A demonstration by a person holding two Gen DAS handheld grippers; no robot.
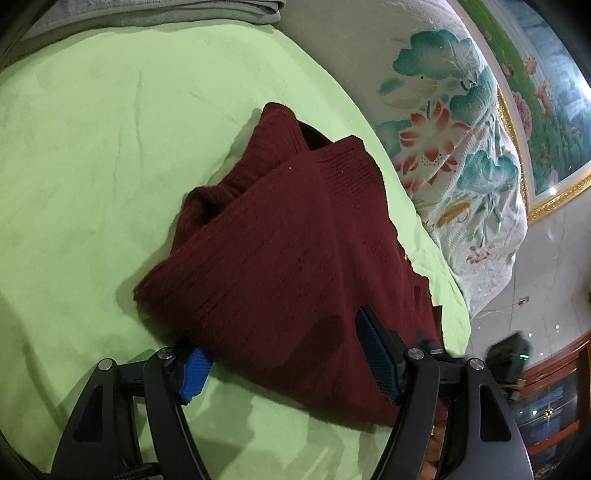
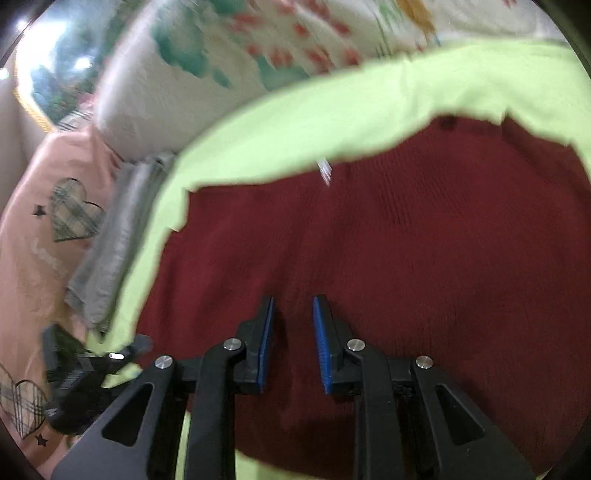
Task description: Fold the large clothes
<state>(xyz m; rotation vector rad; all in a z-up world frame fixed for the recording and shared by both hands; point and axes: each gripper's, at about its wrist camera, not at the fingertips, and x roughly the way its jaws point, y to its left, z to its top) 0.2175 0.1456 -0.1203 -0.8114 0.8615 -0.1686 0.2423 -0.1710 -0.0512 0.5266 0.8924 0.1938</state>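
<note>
A light green sheet (image 1: 92,147) covers the bed, and a grey folded cloth (image 1: 155,11) lies at its far edge. The dark red sweater (image 1: 288,236) sits folded on the sheet, close to the bed's right-hand border, its collar end pointing away. Just beside it, a white quilt with teal and red flowers (image 1: 443,122) bulges up along that side, and behind it hangs a gilt-framed picture (image 1: 546,110). From the other side, a pink cloth with checked hearts (image 2: 44,221) lies beyond the grey one.

The left gripper (image 1: 288,363) tilts down at the sweater's near edge, jaws spread wide; one blue pad (image 1: 194,373) lies on the sheet at the hem and the other blue pad (image 1: 376,358) rests over the knit, neither pressing.

The right gripper (image 2: 293,343) angles down over the sweater's flat middle, jaws narrow with a small gap between the pads, nothing between them.
</note>
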